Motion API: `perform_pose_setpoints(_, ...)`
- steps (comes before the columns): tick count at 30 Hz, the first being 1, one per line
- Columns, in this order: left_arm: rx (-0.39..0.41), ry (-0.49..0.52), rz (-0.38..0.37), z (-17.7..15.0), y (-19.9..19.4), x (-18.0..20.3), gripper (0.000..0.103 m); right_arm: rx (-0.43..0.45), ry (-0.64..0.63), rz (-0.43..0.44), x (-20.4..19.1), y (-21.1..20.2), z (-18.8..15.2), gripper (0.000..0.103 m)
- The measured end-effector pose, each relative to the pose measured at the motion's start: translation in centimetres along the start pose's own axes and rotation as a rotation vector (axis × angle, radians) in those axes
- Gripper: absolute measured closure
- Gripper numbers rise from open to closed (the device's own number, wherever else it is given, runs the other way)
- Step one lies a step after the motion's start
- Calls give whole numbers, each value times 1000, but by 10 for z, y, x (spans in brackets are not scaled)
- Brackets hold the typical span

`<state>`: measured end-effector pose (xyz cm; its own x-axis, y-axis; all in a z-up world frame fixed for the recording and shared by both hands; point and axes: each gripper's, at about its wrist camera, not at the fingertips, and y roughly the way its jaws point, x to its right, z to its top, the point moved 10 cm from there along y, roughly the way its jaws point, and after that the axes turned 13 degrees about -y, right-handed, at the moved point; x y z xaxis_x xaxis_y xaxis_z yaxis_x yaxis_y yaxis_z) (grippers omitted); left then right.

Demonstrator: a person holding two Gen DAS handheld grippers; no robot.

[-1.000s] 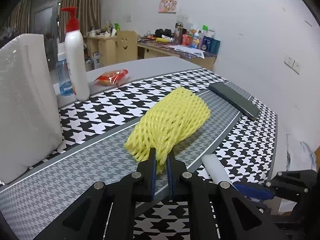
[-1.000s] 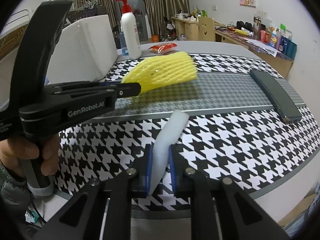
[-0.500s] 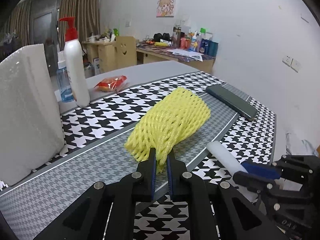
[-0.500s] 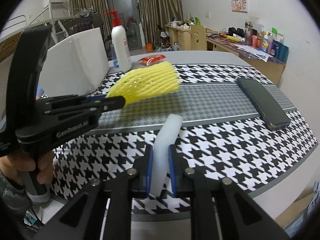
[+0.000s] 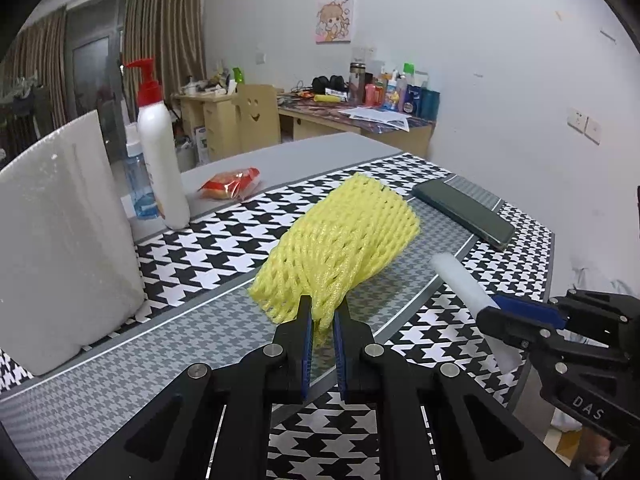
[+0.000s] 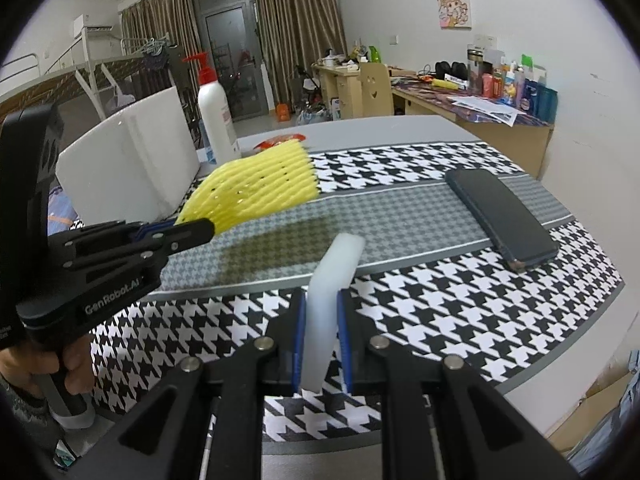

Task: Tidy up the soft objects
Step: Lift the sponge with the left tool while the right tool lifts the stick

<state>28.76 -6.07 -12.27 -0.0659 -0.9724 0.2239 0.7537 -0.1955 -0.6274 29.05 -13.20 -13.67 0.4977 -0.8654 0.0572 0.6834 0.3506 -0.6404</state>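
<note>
White walls (image 5: 480,60), brown curtains (image 6: 296,20) – cluttered wooden desk (image 6: 500,128), cartoon poster (image 5: 334,20).

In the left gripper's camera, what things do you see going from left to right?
White foam block → white pump bottle → red snack packet → yellow foam net → white foam strip → right gripper.

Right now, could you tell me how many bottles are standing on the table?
2: a white pump bottle with a red top beside the white foam block, and a smaller clear blue bottle half-hidden behind it. More may be hidden.
</note>
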Motion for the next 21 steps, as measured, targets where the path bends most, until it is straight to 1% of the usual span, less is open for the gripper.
perform_pose_setpoints(7,44,21,9,8,-13,6,93,30,4,-13,5,-6,9,84)
perform_pose_setpoints(17,70,24,14,15,-25,10,93,77,-3,-21,7,-17,23,84)
perform_pose_setpoints(21,91,30,28,19,-31,9,93,89,-9,-30,7,-21,26,84)
